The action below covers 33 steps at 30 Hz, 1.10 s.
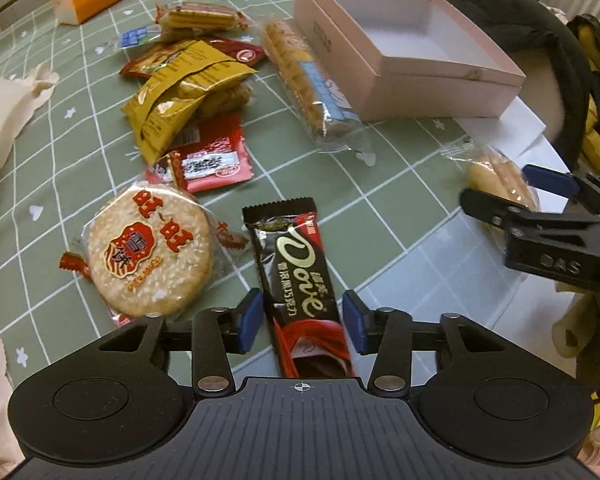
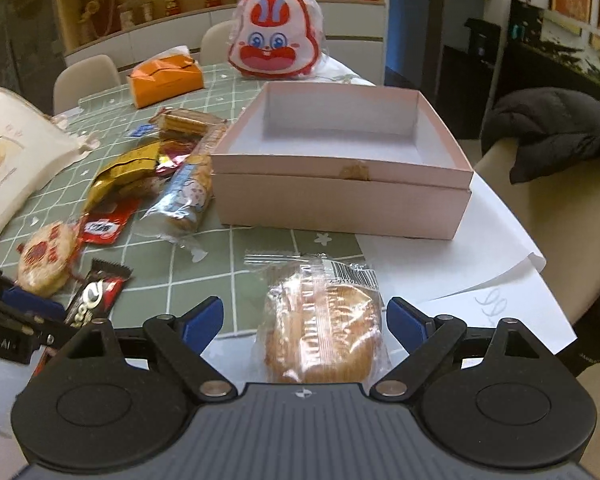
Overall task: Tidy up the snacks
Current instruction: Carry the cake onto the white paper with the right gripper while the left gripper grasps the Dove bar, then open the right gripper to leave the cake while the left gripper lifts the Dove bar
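On the worktop: green cloth with a white grid [image 1: 380, 184], snacks scattered over it.
Left claw [image 1: 302, 318]: spread wide at the bottom centre of the left wrist view; its blue pads [image 1: 249, 320] stand on either side of a dark brown and red Dove chocolate bar in a foil wrapper [image 1: 296, 276], a gap showing on each side.
Right claw [image 2: 306, 322]: spread wide at the bottom centre of the right wrist view, a round golden bun in a clear plastic wrapper [image 2: 324, 328] lying between its pads without touching them.
Pale pink cardboard box [image 2: 340, 204]: open and upright, upper middle of the right wrist view, beyond the bun, partly on a white sheet of paper [image 2: 460, 272].
Round sesame rice cracker in a clear wrapper with red print [image 1: 152, 248]: just left of the chocolate bar.
Red sachets [image 1: 208, 164] and yellow foil packets [image 1: 180, 96]: piled left of centre.
Long biscuit pack in a clear and blue wrapper [image 1: 308, 84]: beside the box's left wall.
Orange tissue box [image 2: 166, 76]: upper left, well apart from the claws.
Red and white rabbit-face bag [image 2: 276, 36]: top centre, behind the box.
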### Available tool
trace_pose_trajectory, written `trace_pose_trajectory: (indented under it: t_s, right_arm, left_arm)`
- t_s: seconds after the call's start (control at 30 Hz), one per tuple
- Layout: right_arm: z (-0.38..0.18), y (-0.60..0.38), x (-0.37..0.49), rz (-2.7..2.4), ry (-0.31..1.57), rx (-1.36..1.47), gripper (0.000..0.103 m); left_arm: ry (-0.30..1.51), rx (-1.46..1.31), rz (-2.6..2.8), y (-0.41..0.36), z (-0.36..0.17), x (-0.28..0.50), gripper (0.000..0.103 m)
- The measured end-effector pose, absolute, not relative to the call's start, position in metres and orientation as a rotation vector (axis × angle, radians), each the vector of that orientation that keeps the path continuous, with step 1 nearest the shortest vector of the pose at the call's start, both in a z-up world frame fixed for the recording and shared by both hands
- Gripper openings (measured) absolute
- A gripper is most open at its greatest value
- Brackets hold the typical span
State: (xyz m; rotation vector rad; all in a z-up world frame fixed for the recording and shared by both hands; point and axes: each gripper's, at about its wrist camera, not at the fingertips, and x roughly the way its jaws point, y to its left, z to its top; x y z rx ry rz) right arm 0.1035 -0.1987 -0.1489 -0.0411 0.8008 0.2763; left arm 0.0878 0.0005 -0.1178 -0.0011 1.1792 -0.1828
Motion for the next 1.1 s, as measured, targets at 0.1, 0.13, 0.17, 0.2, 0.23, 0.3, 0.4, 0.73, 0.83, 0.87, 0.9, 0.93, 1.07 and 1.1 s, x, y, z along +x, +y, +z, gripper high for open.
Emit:
trace_pose_trajectory:
  t_s: [0.1, 0.13, 0.17, 0.2, 0.23, 0.3, 0.4, 0.73, 0.83, 0.87, 0.9, 0.93, 1.07, 1.1]
  right_arm:
    - [-0.158, -0.196, 0.112, 0.256, 0.84, -0.036, 0.09]
    - [-0.16, -0.196, 0.114, 0.248, 0.852, -0.035, 0.09]
    - [-0.162, -0.196, 0.115, 0.242, 0.862, -0.032, 0.088]
    - [-0.163, -0.197, 0.116, 0.241, 0.872, -0.029, 0.08]
    - [-0.163, -0.198, 0.115, 0.244, 0.88, -0.028, 0.073]
    - [-0.16, -0.2, 0.113, 0.252, 0.893, -0.031, 0.063]
    - [-0.148, -0.206, 0.102, 0.264, 0.88, -0.035, 0.061]
    - [-0.108, -0.229, 0.074, 0.289, 0.808, -0.038, 0.049]
    - [-0.102, -0.234, 0.072, 0.294, 0.778, -0.042, 0.049]
    - [-0.103, -0.235, 0.072, 0.3, 0.777, -0.038, 0.049]
    - [-0.104, -0.236, 0.072, 0.308, 0.785, -0.034, 0.05]
    - [-0.106, -0.236, 0.073, 0.323, 0.799, -0.032, 0.052]
    - [-0.117, -0.229, 0.068, 0.337, 0.783, -0.096, 0.076]
    - [-0.12, -0.227, 0.067, 0.336, 0.776, -0.122, 0.076]
  left_arm:
    - [1.156, 0.001, -0.179, -0.001, -0.119, 0.083, 0.053]
    - [1.14, -0.007, -0.178, 0.0, -0.119, 0.08, 0.053]
    - [1.127, -0.017, -0.174, 0.001, -0.119, 0.078, 0.053]
    - [1.113, -0.027, -0.17, 0.002, -0.12, 0.076, 0.053]
    - [1.102, -0.029, -0.167, 0.002, -0.12, 0.074, 0.052]
    - [1.095, 0.019, -0.151, -0.002, -0.119, 0.071, 0.046]
    - [1.101, 0.012, -0.163, -0.003, -0.118, 0.069, 0.045]
    - [1.077, 0.027, -0.259, -0.023, -0.109, 0.047, 0.044]
    - [1.046, 0.032, -0.269, -0.029, -0.103, 0.044, 0.006]
    - [1.046, 0.021, -0.278, -0.029, -0.102, 0.045, 0.008]
    - [1.049, 0.003, -0.283, -0.029, -0.101, 0.046, 0.01]
    - [1.047, -0.004, -0.282, -0.029, -0.101, 0.046, 0.01]
    - [1.061, 0.02, -0.274, -0.031, -0.103, 0.048, 0.01]
    - [1.063, 0.025, -0.277, -0.031, -0.103, 0.048, 0.01]
